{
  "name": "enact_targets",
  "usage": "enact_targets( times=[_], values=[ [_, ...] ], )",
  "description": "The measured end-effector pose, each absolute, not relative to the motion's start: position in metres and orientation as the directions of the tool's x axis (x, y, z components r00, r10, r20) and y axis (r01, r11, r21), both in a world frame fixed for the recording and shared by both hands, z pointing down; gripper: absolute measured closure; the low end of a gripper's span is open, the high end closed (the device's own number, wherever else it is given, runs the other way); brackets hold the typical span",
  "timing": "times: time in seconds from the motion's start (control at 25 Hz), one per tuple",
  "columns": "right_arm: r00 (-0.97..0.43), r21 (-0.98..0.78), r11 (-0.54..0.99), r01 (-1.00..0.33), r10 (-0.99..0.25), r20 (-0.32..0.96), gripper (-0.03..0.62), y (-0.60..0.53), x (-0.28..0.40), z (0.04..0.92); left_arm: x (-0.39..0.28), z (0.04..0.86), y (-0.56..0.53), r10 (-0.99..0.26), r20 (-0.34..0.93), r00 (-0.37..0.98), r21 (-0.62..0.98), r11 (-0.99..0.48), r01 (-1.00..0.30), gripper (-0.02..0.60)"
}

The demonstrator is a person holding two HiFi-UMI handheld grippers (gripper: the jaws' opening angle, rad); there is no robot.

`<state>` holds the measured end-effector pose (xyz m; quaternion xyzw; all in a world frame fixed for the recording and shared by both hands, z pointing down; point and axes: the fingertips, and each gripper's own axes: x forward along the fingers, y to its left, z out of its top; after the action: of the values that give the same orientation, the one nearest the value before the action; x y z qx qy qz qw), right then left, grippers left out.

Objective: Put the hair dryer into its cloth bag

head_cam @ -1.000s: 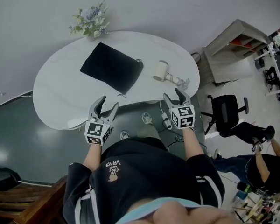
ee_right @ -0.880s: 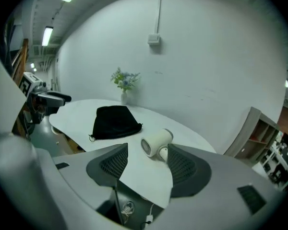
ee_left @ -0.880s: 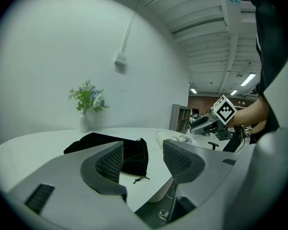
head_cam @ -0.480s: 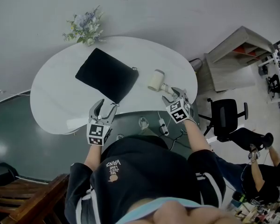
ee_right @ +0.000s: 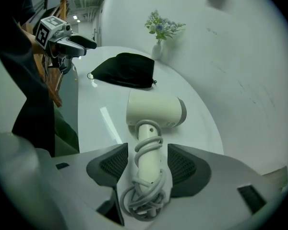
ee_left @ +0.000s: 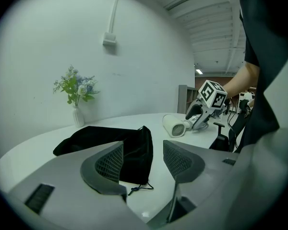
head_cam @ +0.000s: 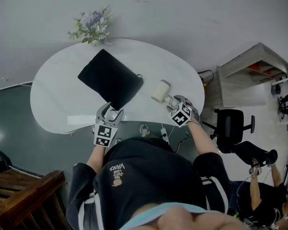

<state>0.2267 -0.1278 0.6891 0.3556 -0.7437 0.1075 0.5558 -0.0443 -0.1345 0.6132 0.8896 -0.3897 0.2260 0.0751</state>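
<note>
Right tongs (ee_right: 146, 158) gape round the hair dryer (ee_right: 153, 111) handle; left tongs (ee_left: 143, 153) open near the cloth bag (ee_left: 110, 138)

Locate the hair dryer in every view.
Head view: hair dryer right of centre, on the white table.
Left gripper view: hair dryer right of the black cloth bag.
Right gripper view: hair dryer centre, handle between the right hand-held gripper's open jaws.
Shared landmark: black cloth bag.

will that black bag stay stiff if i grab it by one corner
Probably floppy: the cloth bag lies flat and rumpled on the table, so it would likely sag. Its loose drawstring may dangle.
</note>
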Motion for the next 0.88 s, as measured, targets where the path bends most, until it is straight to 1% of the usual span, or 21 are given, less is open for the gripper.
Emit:
enact_targets(
  times=[0.24, 0.52, 0.88],
  values=[
    [-0.130, 0.178, 0.788, -0.590, -0.311, 0.942, 0.362, -0.135, 0.229, 0.704, -0.032, 0.639, -0.146, -0.656, 0.518, 0.549, -0.077, -0.675, -0.734, 0.320],
    [-0.138, 0.099, 0.821, -0.563, -0.212, 0.968, 0.362, -0.139, 0.225, 0.709, -0.025, 0.675, -0.160, -0.602, 0.635, 0.484, -0.151, -0.711, -0.687, 0.311],
    [-0.162, 0.080, 0.836, -0.542, -0.198, 0.967, 0.362, -0.140, 0.227, 0.716, -0.025, 0.707, -0.176, -0.530, 0.746, 0.404, -0.181, -0.745, -0.642, 0.317]
  ],
)
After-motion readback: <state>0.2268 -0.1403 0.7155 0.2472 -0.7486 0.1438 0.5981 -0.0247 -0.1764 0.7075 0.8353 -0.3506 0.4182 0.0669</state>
